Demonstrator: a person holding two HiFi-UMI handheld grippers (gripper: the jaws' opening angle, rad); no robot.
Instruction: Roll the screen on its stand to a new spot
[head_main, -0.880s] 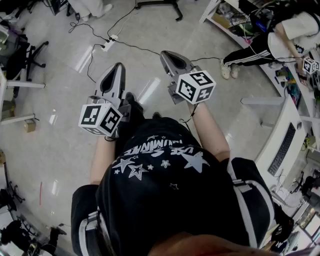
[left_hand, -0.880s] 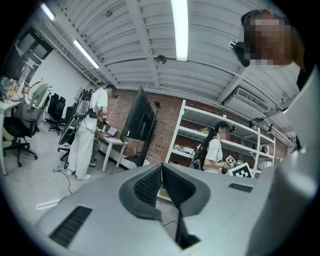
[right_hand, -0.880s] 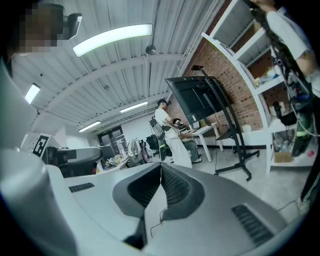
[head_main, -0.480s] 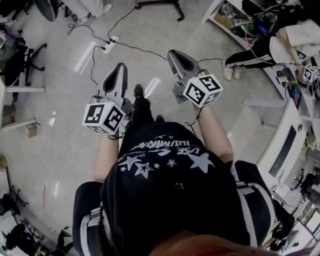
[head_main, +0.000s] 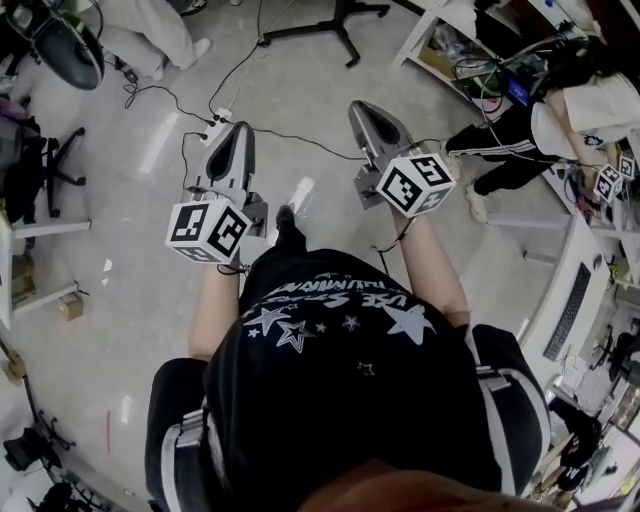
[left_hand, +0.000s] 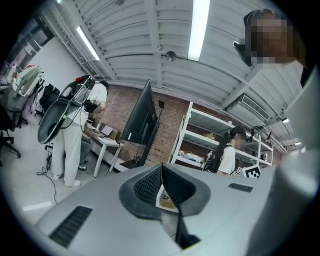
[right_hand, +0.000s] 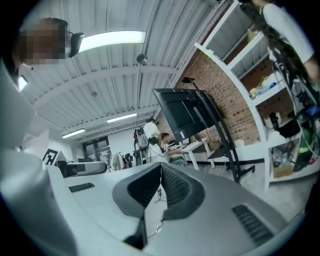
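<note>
The black screen (left_hand: 141, 114) stands on a dark wheeled stand in front of a brick wall, some way ahead of me. In the right gripper view the screen (right_hand: 184, 112) shows its back, with the stand's legs (right_hand: 235, 162) on the floor. In the head view only the stand's base (head_main: 335, 20) shows, at the top. My left gripper (head_main: 237, 132) and right gripper (head_main: 366, 110) are held out over the floor, both short of the stand. The left gripper (left_hand: 161, 165) is shut with nothing in it. The right gripper (right_hand: 160, 163) is also shut and empty.
A power strip (head_main: 218, 118) with cables lies on the floor just ahead. A person in white (left_hand: 75, 135) stands by a small white table (left_hand: 106, 146) left of the screen. Another person (head_main: 545, 125) is at the white shelving (left_hand: 210, 145) on the right. An office chair (head_main: 50, 170) stands left.
I have moved forward over the floor: the stand's base and the power strip have come nearer in the head view. Both grippers stay shut and held out in front.
</note>
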